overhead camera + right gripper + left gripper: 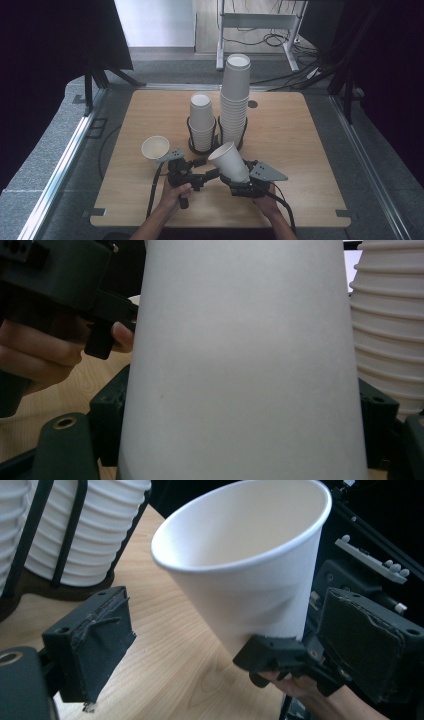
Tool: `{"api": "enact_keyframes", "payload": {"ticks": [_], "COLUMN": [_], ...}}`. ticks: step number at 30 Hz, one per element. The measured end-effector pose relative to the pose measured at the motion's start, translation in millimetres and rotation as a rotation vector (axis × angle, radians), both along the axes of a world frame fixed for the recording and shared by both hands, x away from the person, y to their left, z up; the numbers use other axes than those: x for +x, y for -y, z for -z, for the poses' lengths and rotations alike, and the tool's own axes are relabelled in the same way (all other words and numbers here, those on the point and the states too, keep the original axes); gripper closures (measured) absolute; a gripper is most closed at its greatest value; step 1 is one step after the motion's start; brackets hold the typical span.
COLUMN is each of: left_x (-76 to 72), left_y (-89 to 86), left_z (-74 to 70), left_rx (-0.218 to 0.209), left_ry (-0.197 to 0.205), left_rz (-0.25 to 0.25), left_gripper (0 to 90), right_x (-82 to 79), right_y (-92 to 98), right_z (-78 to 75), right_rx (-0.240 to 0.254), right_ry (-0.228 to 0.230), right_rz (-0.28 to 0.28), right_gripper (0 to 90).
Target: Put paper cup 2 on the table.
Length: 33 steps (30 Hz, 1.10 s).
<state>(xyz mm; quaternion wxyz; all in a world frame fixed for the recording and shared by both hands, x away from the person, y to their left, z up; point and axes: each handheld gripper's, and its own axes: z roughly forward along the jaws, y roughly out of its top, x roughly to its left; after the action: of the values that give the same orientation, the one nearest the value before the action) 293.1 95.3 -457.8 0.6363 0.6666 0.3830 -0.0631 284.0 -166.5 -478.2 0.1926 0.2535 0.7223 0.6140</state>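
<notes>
High view: right gripper (239, 176) jaws clamp the light, crushable paper cup (229, 161) low down — grip gently; left gripper (176, 161) jaws apart.

No writing, label, brand, number or sign can be read anywhere. The paper cups (235, 95) are plain white, inside and out, and the wooden table (300, 150) carries no markings.
</notes>
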Motion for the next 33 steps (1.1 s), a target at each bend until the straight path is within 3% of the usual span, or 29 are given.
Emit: {"api": "enact_keyframes", "payload": {"ticks": [10, 12, 13, 22, 26, 33], "left_x": [8.3, 11.7, 15.5, 24.5, 24.1, 17.7], "left_y": [13.2, 16.1, 19.0, 23.4, 23.8, 23.2], "left_z": [-4.2, -4.3, -3.2, 0.9, 2.4, -0.5], "left_rx": [-0.007, -0.006, -0.027, -0.067, -0.062, -0.017], "left_ry": [0.006, -0.012, -0.027, -0.049, -0.029, 0.057], "left_rz": [0.017, 0.010, 0.018, 0.017, 0.014, 0.008], "left_gripper": [4.1, 4.4, 3.8, 5.6, 7.2, 9.3], "right_x": [-4.8, -5.3, -7.1, -7.3, -6.3, -7.5], "right_y": [-8.9, -10.6, -15.7, -22.6, -23.5, -25.4], "right_z": [4.1, 4.7, 5.5, 9.0, 11.3, 11.8], "right_rx": [-0.008, -0.011, -0.024, -0.032, -0.038, -0.052], "right_ry": [0.014, 0.016, 0.026, 0.022, 0.017, 0.016], "right_rz": [0.007, 0.006, 0.001, 0.001, 0.005, -0.003], "right_gripper": [20.8, 20.9, 20.9, 21.0, 20.7, 18.9]}}
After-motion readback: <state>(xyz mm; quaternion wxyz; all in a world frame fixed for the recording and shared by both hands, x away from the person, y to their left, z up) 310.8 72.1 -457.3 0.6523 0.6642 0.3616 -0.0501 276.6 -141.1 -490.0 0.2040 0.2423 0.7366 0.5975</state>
